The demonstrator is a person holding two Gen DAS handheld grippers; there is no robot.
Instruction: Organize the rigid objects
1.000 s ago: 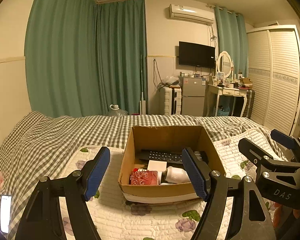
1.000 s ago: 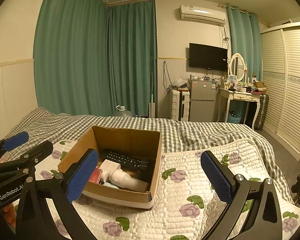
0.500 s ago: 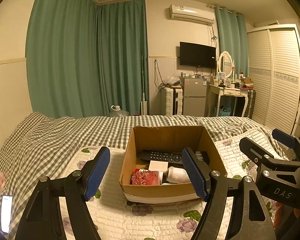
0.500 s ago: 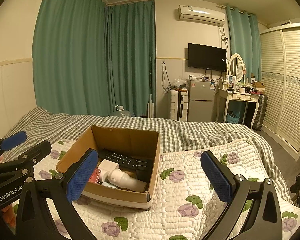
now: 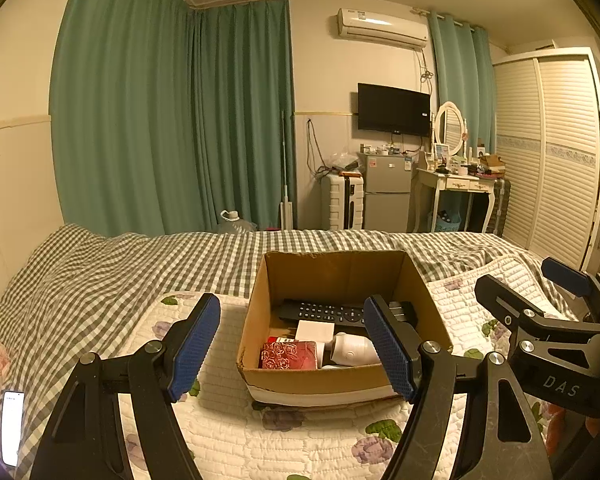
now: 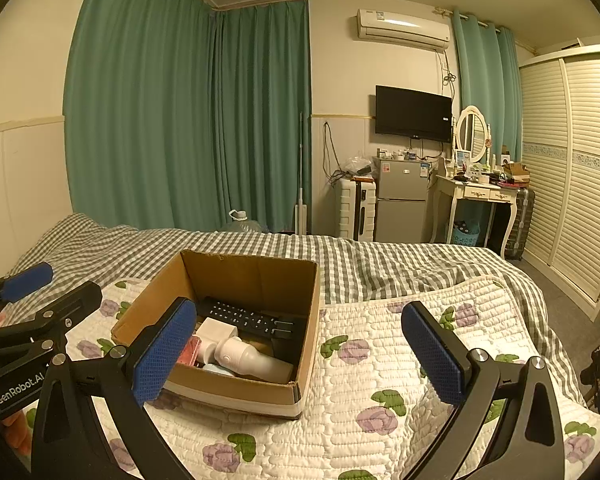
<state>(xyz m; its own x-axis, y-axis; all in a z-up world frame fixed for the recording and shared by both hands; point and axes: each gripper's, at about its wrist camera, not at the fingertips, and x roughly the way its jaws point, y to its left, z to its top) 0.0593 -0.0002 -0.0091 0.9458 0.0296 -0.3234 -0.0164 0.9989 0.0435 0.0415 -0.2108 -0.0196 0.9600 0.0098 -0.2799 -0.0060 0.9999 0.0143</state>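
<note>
An open cardboard box sits on the quilted bed. Inside lie a black remote, a white bottle-like device, a white block and a red patterned box. My left gripper is open and empty, held above the bed in front of the box. My right gripper is open and empty, to the right of the box; it also shows at the right of the left wrist view.
A floral quilt covers the near bed over a checked sheet. A phone lies at the left edge. A fridge, suitcase, dressing table and wardrobe stand beyond the bed.
Both grippers have drifted slightly; the view has shifted a little. Both stay open and empty. The box and its contents have not moved.
</note>
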